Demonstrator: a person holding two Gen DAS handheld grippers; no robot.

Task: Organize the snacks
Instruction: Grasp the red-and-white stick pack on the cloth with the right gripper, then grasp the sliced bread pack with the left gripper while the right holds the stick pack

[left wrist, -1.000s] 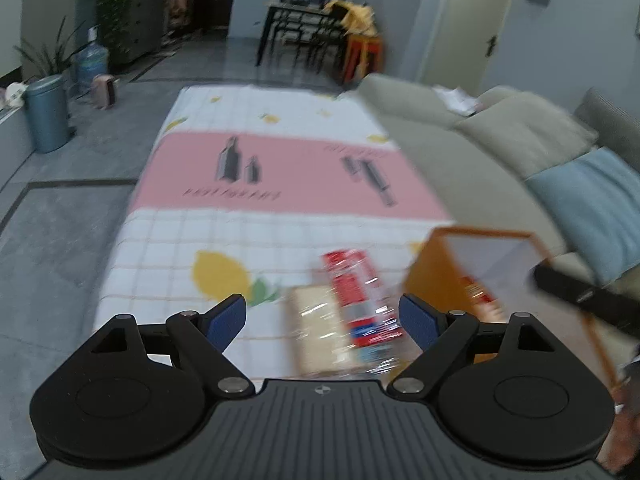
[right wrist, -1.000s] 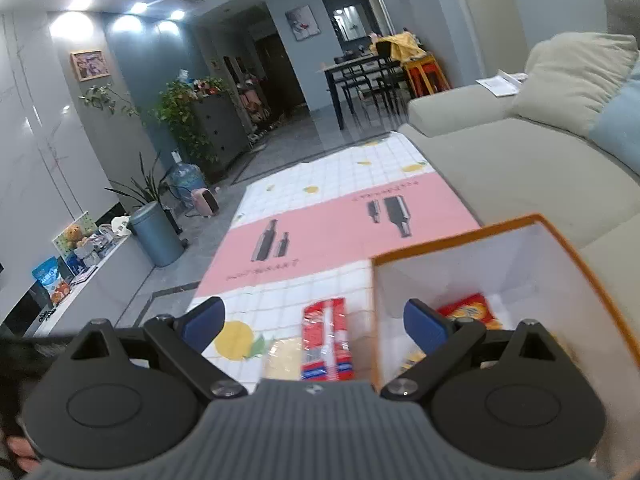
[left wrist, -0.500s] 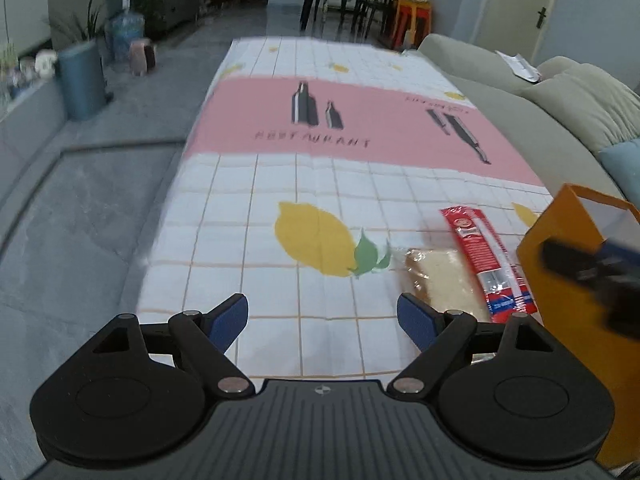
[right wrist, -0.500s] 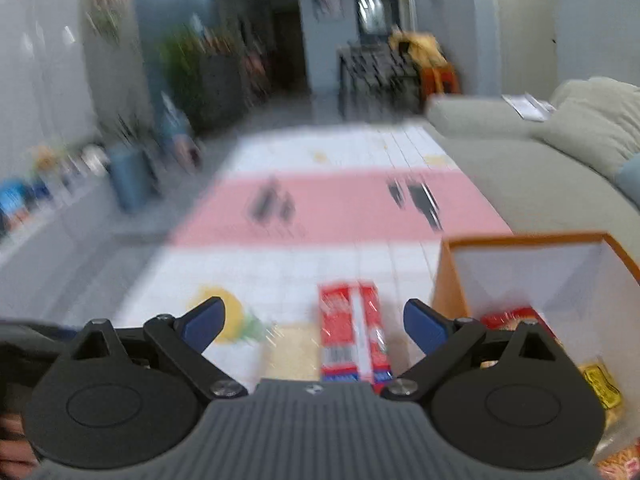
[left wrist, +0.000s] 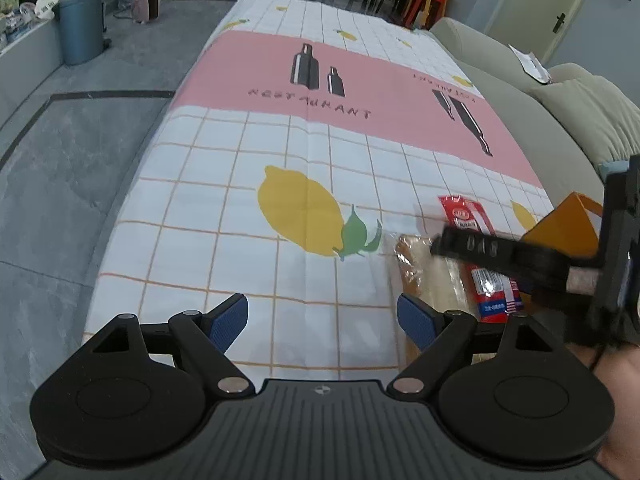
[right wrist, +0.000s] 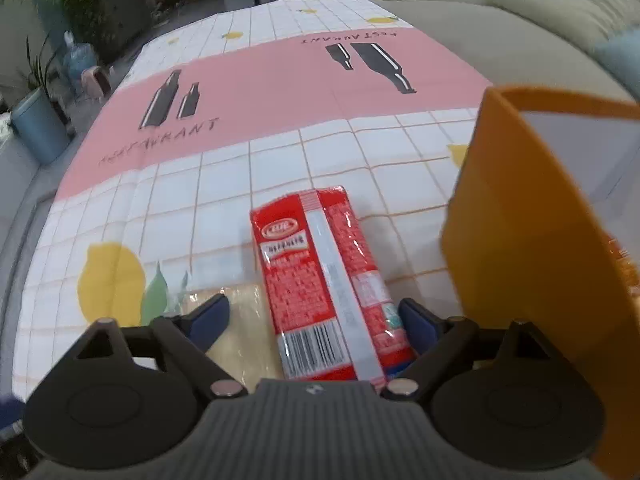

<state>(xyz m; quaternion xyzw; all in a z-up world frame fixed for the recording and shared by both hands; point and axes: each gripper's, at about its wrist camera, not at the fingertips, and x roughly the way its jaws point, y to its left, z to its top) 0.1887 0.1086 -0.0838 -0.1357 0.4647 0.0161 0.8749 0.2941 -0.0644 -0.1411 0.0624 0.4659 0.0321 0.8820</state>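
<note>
Right gripper [right wrist: 314, 318] open over red snack pack [right wrist: 320, 280], left gripper [left wrist: 322, 314] open (empty)

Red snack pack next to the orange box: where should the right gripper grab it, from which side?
Probably across the narrow width of the red snack pack, near its barcode end, coming from above. It lies flat and long, pointing away, between the open right gripper fingers; orange box crowds its right.

The room was evenly, rather dimly lit, with soft shadows. Glare caught the red snack packet [right wrist: 320, 292]. The fisheye bent the tablecloth [left wrist: 320, 128] at the edges. The orange box [right wrist: 532, 248] and the right gripper [left wrist: 480, 248] looked smeared by motion blur.
</note>
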